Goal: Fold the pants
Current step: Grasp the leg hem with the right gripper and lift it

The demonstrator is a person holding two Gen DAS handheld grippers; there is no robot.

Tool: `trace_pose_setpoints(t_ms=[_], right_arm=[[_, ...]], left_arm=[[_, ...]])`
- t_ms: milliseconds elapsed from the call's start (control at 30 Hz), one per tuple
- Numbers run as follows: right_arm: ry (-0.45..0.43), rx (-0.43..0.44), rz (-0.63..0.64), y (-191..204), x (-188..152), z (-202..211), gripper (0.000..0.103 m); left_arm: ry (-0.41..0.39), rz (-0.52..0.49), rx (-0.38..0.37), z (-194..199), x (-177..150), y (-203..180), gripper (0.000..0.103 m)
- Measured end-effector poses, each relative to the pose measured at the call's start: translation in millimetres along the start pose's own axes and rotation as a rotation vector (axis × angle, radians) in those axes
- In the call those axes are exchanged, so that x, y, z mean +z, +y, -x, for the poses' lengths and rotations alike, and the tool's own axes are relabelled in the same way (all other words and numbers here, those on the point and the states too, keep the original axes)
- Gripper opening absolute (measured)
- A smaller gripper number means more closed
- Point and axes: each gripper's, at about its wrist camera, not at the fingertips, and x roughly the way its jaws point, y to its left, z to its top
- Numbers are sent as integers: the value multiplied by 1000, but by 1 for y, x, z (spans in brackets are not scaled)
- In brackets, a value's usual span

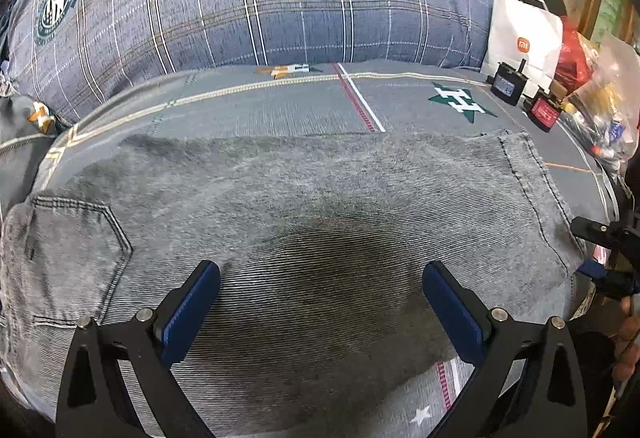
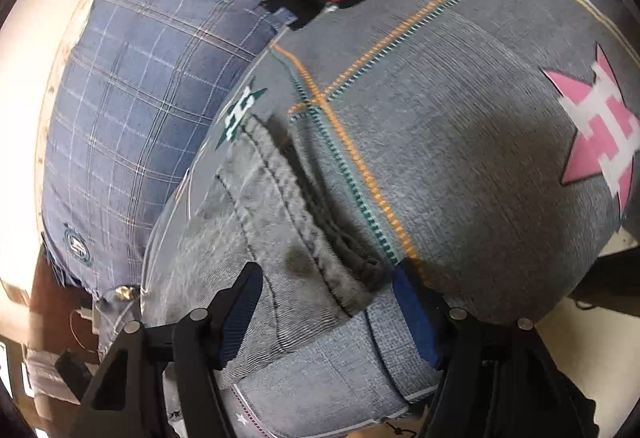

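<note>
Hovering spread, the right claw (image 2: 326, 312) straddles the pants (image 2: 280, 238) hem; their length runs away leftward.

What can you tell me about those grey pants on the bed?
The pants are washed grey denim with dark stitching, lying flat and folded across a grey patterned bedsheet. A stitched back pocket shows at one end, a hemmed edge at the other. A darker patch sits mid-fabric. The left claw hangs open above them; the right claw stands open astride the hem end.
</note>
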Motion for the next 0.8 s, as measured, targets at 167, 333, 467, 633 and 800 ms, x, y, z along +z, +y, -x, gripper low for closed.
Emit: trace_pose_setpoints(t_ms=[167, 333, 467, 633, 800], right_arm=[[15, -72, 121, 18, -4, -6, 69], [1, -103, 145, 24, -3, -9, 69], [14, -135, 189, 28, 1, -12, 33], [20, -162, 243, 39, 0, -9, 26], [27, -171, 260, 41, 2, -10, 25]], left_arm=[[13, 1, 12, -6, 0, 5, 101], [4, -7, 2, -8, 4, -2, 101], [21, -92, 83, -21, 5, -25, 101], [62, -177, 163, -27, 7, -37, 101], [-8, -195, 180, -8, 3, -35, 101]])
